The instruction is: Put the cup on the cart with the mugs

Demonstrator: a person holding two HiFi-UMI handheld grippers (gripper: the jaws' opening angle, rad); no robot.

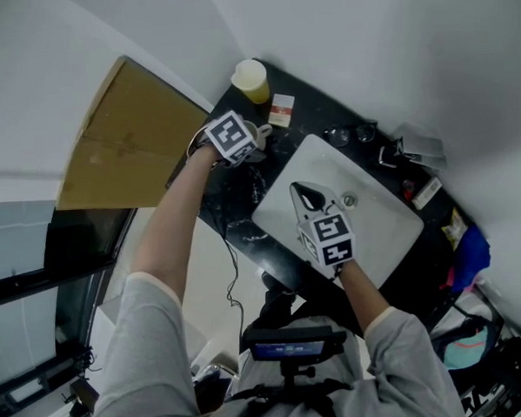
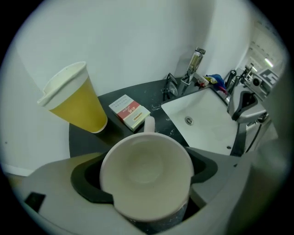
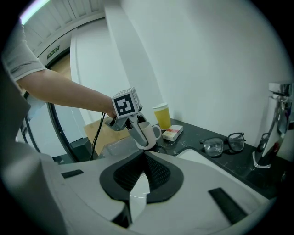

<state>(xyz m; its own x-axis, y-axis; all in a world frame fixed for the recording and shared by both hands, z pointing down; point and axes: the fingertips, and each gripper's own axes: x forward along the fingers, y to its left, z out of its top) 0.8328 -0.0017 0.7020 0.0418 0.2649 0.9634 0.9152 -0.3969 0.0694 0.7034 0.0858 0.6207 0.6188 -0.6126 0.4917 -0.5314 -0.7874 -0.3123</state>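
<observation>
Left gripper view looks straight down into the white cup (image 2: 143,165), which sits between the jaws of the left gripper (image 2: 147,180); the dark pads (image 2: 86,186) press on its wall from both sides, so this gripper is clamped on the cup, whose inside is bare and whose handle points away from the camera. The cup is over the black counter (image 2: 82,137), just left of the sink (image 2: 209,126), near the sink's left corner. Whether its base rests on the counter or hangs just clear of it cannot be told; from the right gripper view it leans a little. Farther from the sink on that same side, a yellow paper cup (image 2: 76,103) with a white rim stands close to the wall, and a small red-and-white box (image 2: 130,111) lies flat between the paper cup and the sink. A metal tap (image 2: 193,69) rises at the sink's far edge. The right gripper (image 1: 306,192) hangs above the sink, its tips over the basin not far from the drain (image 1: 349,200); its own view shows the two jaws brought together at the tips with nothing held between them. A pair of dark-framed glasses (image 3: 225,143) lies on the counter behind the sink, by the wall. In the head view a brown cardboard sheet (image 1: 122,141) leans beyond the counter's end, well left of the sink, and the person's left arm (image 1: 170,234) reaches past it to the cup.
</observation>
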